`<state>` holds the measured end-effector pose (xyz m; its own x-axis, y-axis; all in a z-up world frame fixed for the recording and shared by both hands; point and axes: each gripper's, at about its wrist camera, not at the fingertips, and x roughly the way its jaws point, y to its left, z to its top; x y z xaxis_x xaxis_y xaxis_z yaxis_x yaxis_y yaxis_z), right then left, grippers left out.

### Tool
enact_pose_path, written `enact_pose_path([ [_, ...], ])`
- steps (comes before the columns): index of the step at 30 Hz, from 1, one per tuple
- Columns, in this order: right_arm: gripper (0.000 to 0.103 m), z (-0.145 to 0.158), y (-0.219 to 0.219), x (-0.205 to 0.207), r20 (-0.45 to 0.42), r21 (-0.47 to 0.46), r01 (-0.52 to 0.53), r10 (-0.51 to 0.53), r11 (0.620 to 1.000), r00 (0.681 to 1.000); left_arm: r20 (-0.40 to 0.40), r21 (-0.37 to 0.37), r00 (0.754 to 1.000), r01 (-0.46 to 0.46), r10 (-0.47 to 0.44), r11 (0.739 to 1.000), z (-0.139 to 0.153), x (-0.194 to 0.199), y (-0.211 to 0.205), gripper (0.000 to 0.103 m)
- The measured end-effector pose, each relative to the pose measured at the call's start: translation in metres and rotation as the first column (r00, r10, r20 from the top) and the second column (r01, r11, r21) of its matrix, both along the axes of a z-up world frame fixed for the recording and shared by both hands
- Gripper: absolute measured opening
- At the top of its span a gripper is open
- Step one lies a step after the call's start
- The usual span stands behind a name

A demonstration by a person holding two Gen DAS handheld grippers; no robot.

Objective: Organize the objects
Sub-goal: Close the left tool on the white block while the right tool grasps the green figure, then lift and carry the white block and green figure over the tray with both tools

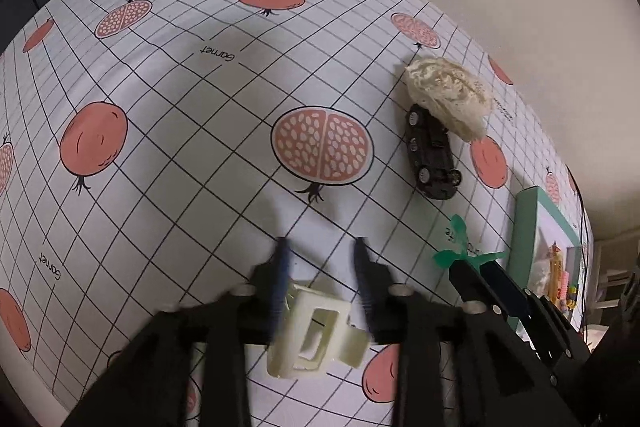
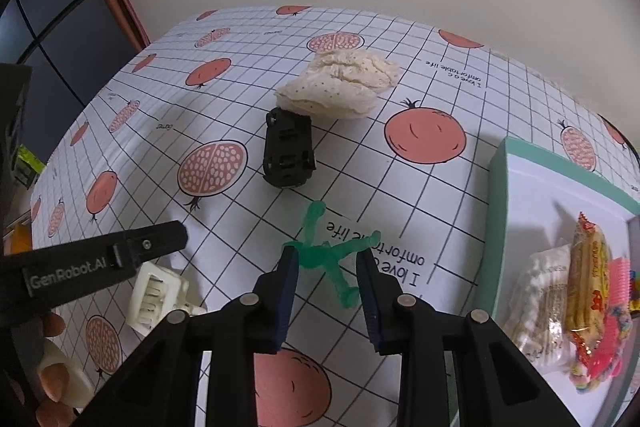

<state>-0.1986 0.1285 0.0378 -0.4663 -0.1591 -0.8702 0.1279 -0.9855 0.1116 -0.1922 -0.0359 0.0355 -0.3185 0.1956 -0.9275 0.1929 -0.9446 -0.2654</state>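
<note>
Right gripper (image 2: 326, 263) is spread wide, empty, straddling the green figure (image 2: 328, 259). Centre its torso between the pads, then close. Left gripper (image 1: 320, 259) gapes over the hair clip (image 1: 316, 335).

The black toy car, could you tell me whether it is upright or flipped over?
Not upright: the black toy car shows its underside and the wheels are off the cloth.

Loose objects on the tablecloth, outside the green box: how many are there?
4. The cream hair claw lies between the open left gripper fingers; the green figure at the right gripper; the black toy car against the crumpled cloth. Others may be hidden.
</note>
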Motion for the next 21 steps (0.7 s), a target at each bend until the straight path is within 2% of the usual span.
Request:
enact_pose_path([
  [5, 0.032, 0.008, 0.006, 0.005, -0.010, 0.003, 0.012, -0.012, 1.000, 1.000, 0.001, 0.001, 1.000, 0.026, -0.026, 1.000, 0.005, 0.011, 0.003, 0.055],
  [11, 0.032, 0.019, 0.018, 0.011, -0.025, -0.002, 0.036, -0.036, 0.999, 0.999, -0.001, -0.031, 0.998, 0.064, -0.064, 0.997, 0.008, 0.020, 0.008, 0.059],
  [21, 0.032, 0.032, 0.033, 0.022, -0.043, 0.006, 0.050, -0.050, 0.999, 0.998, 0.044, -0.097, 0.992, 0.119, -0.115, 0.988, -0.004, 0.026, 0.021, 0.059],
])
